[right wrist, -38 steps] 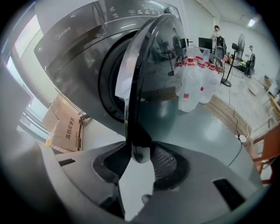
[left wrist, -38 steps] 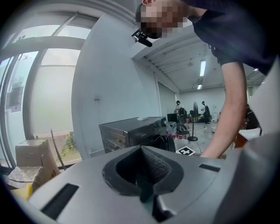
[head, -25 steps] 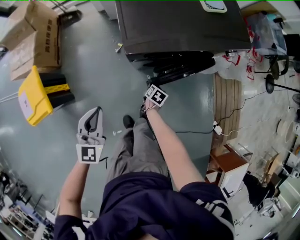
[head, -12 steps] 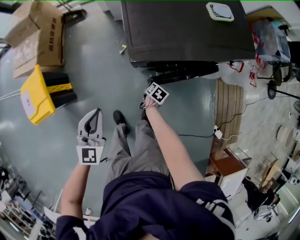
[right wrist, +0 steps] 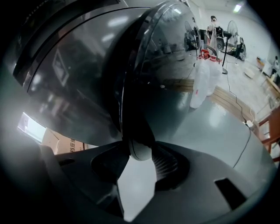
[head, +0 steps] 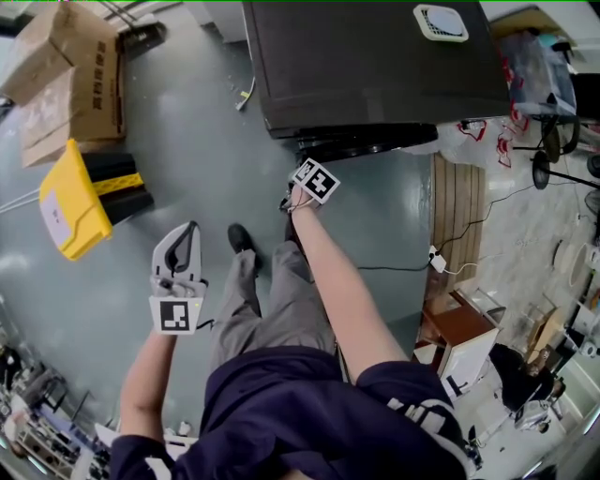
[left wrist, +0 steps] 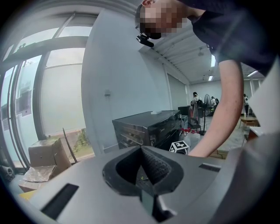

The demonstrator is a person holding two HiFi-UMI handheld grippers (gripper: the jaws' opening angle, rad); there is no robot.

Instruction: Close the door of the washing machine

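Door [head: 366, 142] low on the front of the dark washing machine [head: 375, 56], at the top of the head view; glossy black, at a slight angle to the cabinet edge, whether latched not readable. Domed glass and dark rim of it filling most of the right gripper view. Right gripper [right wrist: 139, 152] pinching that rim: a pale rounded bit of the edge wedged between the ribbed pads, jaws part-way apart around it. Marker cube [head: 315, 181] of this gripper just in front of the door in the head view, bare forearm [head: 342, 281] stretched out behind it. Left gripper [head: 192, 228] well apart from the machine, over bare grey floor [head: 187, 141], jaws pressed together with nothing between them; same reading in the left gripper view, pads meeting along one line. Dark shoe [head: 242, 239] between the two grippers, grey trouser leg [head: 281, 300] behind. White square item [head: 441, 21] on the machine top. Farther out to the left: cardboard boxes [head: 66, 80], a yellow wedge-shaped object [head: 66, 202] beside a black-and-yellow striped block [head: 117, 178]. To the right: wooden slatted board [head: 457, 211], white plug [head: 436, 255] on a thin dark cable, white plastic bag [right wrist: 203, 83] by the machine's corner.
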